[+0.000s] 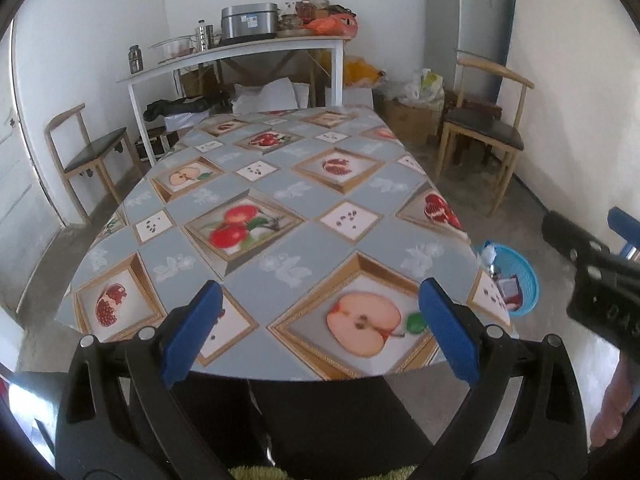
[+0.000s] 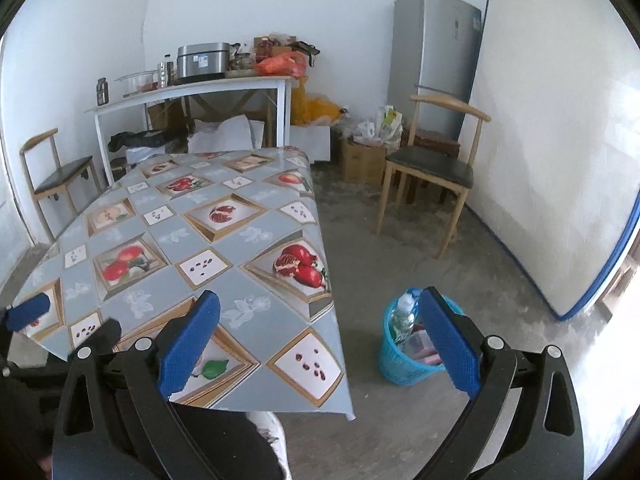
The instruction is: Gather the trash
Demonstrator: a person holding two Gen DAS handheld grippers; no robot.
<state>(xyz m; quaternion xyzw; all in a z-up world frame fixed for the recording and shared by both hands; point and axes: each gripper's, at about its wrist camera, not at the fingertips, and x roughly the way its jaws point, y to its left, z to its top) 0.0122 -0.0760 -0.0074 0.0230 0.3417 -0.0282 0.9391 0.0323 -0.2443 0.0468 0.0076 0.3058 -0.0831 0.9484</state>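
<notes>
Collection appears complete: tablecloth [image 1: 280, 208] bare, blue wastebasket [image 2: 400, 360] filled, left gripper [image 1: 320, 332] and right gripper [image 2: 320, 336] spread empty; next, verify floor.

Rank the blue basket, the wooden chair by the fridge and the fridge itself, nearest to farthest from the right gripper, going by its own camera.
1. Blue basket, on the floor just beyond the right gripper.
2. Wooden chair, farther back on the right.
3. Fridge, against the back wall behind the chair.
</notes>
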